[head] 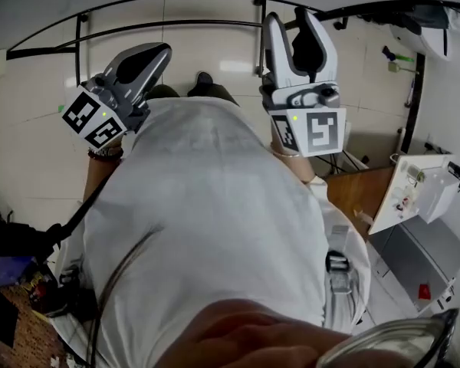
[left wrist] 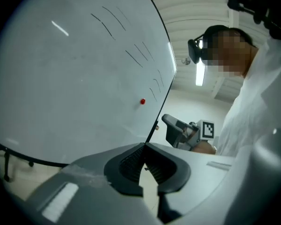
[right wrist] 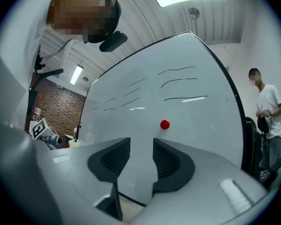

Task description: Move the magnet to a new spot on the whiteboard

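Magnet: a small red magnet sat stuck on the whiteboard, in its lower middle, under the pen strokes; neither gripper touched it.
Writing: short dark pen strokes ran in rows across the whiteboard's upper part; they formed no word that could be read.
Markers: each gripper's cube carried black-and-white square patterns, with no lettering.
Right gripper: the right gripper was released, its jaws a narrow gap apart and empty. It faced the whiteboard, whose bare surface showed through the gap, and the magnet sat just above the right-hand jaw tip in its view.
Left gripper: the left gripper was clenched, its pads meeting at the tips with nothing between them. It pointed at the whiteboard's black edge, with the magnet higher up on the board and well apart from it.
Beside the whiteboard: a person in a white T-shirt stood past its right edge, and a brick wall showed past its left edge.
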`<state>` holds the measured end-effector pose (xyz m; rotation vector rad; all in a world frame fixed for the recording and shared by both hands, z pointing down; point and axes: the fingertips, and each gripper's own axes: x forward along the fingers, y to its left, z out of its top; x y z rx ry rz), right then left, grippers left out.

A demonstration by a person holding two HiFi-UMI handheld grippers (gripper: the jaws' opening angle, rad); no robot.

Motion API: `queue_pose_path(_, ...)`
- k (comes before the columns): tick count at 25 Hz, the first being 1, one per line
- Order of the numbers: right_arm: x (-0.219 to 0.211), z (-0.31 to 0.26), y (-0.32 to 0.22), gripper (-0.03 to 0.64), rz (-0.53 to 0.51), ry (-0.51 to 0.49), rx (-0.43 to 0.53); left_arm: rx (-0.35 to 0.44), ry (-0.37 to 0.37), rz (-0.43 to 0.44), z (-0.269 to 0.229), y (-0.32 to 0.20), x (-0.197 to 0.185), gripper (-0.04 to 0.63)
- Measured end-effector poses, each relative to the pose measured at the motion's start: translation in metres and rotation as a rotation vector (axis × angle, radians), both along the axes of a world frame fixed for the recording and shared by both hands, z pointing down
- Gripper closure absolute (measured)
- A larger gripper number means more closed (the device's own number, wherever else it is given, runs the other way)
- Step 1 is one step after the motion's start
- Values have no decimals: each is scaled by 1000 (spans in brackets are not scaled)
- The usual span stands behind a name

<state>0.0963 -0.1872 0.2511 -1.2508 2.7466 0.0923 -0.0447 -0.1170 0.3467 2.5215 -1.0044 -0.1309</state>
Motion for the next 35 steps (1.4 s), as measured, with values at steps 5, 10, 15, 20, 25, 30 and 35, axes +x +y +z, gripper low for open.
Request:
queue_pose_path(5,17,-7,44,463,95,31,-30,65,7,24,-30,36,-5,594)
queue_pose_path(10,5,-3,77,465,125,31,-28,74,-26,46,-18,83,-16,594)
queue_pose_path(15,-51,7,134,465,59,18,-19,73,-101,40,9,145,-53,594)
queue_pose_path(20,-71,7,195,465,59,30,-39,87,-108,68,4,202,-61,594)
queue_pose_path(25,-67,0,247,466,136,71,-37,62,-85,135,13,252,-61,594)
queue_pose_path(30,-66,3,285,468,157,73,-64,77,-113,158,7,275,-66,594)
queue_pose_path(35,-47,3,294,468,173,74,-65,91,-113,154,2,283,-55,594)
